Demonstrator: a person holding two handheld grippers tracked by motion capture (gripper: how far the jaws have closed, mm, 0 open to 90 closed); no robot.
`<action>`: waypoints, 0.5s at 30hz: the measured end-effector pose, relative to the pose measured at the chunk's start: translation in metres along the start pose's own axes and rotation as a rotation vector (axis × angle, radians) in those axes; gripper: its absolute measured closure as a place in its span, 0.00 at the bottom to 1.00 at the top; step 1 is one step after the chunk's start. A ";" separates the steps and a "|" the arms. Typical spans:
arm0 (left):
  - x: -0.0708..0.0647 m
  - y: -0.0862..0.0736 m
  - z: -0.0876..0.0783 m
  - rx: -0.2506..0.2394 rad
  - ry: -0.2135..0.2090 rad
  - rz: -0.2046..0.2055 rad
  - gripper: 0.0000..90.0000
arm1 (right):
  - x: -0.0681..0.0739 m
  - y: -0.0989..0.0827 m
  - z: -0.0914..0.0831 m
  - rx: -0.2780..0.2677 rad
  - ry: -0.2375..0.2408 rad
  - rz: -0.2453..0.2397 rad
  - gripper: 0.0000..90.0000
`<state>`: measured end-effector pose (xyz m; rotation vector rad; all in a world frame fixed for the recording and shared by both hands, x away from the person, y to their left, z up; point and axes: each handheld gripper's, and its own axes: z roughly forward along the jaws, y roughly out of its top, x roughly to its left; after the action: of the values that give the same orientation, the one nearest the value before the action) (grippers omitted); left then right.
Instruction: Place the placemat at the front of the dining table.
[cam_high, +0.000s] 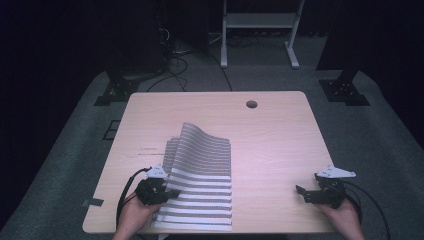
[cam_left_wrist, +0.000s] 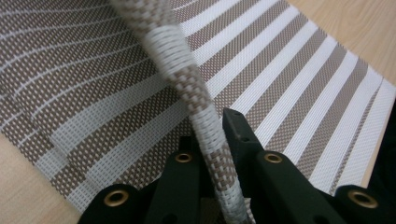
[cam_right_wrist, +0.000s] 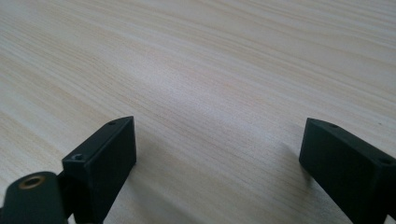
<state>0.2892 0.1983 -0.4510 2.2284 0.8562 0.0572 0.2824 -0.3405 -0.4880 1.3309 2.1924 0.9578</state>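
Bare table (cam_high: 280, 150) right of the striped mats (cam_high: 205, 175) lies unobstructed.

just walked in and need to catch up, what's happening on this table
A person works at a wooden table with a gripper in each hand. The left gripper is shut on the edge of the top striped woven placemat, lifting it off a stack of matching placemats near the table's front edge. The right gripper rests open over bare wood at the right, holding nothing.
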 end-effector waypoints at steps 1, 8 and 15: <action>-0.001 0.001 0.000 -0.004 -0.001 -0.001 0.96 | 0.000 0.000 0.000 0.000 0.000 0.000 0.11; -0.003 0.006 -0.005 -0.026 -0.009 0.010 0.98 | 0.000 0.000 0.000 0.000 0.000 0.000 0.11; -0.007 0.016 -0.009 -0.044 -0.001 0.034 0.99 | 0.000 0.000 0.000 0.000 0.000 0.000 0.11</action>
<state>0.2903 0.1916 -0.4332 2.2014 0.8097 0.0903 0.2824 -0.3405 -0.4880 1.3310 2.1924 0.9576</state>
